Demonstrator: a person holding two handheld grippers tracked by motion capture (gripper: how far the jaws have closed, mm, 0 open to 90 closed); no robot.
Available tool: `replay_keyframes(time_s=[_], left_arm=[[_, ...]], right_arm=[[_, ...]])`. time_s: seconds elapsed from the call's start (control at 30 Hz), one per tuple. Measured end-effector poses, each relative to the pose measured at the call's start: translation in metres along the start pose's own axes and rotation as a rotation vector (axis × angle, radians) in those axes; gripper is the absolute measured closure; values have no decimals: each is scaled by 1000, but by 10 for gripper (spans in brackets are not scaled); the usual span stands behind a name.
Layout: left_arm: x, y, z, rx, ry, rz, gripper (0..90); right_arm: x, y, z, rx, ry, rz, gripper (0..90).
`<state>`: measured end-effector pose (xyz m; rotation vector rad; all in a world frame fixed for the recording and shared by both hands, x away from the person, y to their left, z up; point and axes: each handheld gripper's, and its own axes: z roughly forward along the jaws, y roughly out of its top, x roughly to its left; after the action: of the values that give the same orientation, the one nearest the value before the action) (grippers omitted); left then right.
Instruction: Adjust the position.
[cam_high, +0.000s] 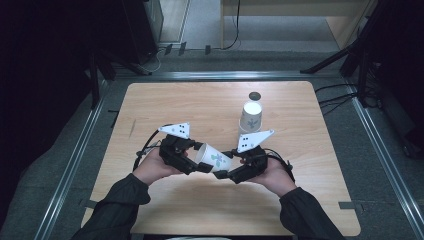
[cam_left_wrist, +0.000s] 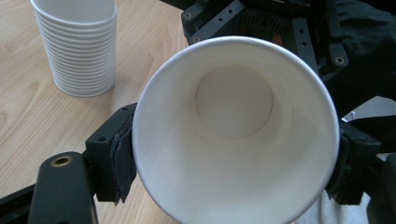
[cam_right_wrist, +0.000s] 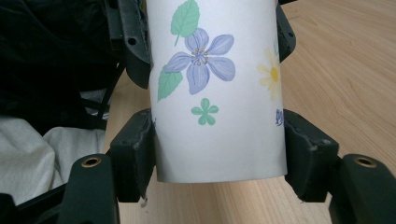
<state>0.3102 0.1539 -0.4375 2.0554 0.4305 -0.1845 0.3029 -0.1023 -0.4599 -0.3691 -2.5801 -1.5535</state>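
Centre of the high view: a flowered paper cup (cam_high: 214, 158) lies sideways above the wooden surface (cam_high: 165, 102), the left gripper (cam_high: 192, 159) and right gripper (cam_high: 231, 167) both clamped on it, likely handing over. A cup stack (cam_high: 250, 118) stands upper right.

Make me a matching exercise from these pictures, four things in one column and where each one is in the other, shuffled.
1. flowered paper cup
2. stack of cups
3. small dark disc
4. left tool

A. at the table's far edge
B. standing upright beyond the right hand
C. clamped at the cup's open rim
D. on its side between both tools

Pairs: 1-D, 2-B, 3-A, 4-C
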Motion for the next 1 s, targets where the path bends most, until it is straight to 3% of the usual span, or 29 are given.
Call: replay_keyframes(time_s=[0.63,0.83,1.0], left_arm=[[1,1,-4,-7,-14,-15,233],[4,2,-14,-38,-11,-25,235],[9,3,-31,-49,31,-53,235]], right_arm=[[1,0,0,1,-3,4,315],[0,-1,-1,9,-20,10,271],[-3,-3,-4,17,-43,19,256]])
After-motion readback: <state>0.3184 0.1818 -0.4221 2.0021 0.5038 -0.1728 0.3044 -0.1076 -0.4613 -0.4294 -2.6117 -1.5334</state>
